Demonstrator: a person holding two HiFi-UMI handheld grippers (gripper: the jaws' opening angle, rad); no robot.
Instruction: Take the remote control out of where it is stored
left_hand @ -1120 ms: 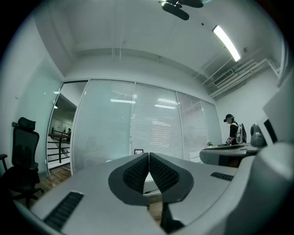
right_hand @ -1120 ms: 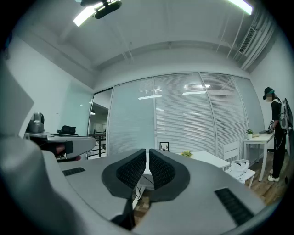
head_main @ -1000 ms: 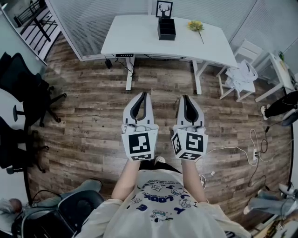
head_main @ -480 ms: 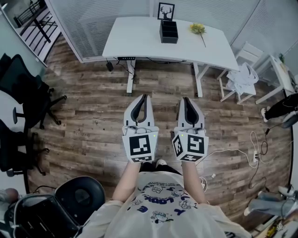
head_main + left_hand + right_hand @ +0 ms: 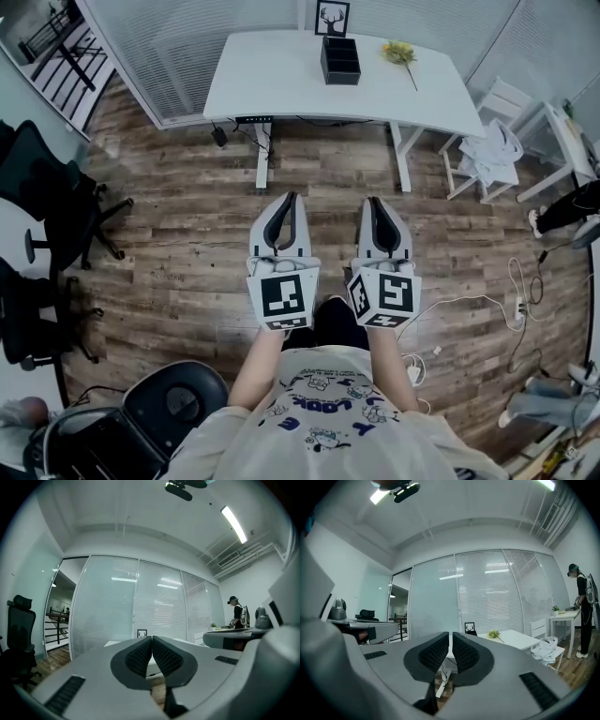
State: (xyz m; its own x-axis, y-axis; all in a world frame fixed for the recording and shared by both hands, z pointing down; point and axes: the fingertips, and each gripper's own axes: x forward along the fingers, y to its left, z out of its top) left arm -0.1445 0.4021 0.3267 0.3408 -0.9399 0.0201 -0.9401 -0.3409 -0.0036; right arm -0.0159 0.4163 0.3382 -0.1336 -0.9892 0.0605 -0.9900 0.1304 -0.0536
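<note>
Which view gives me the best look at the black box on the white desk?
The head view: it looks down into the black box and shows its open compartments. The right gripper view gives at most a dark sliver above its jaws. In the left gripper view I cannot make it out.

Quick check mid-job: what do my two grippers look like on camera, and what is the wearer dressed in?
The left gripper and right gripper match: light grey shells that taper to a point, with dark textured pads lining the fingers. Each has a white cube with black square markers at its rear. The person wears a white T-shirt with blue print.
</note>
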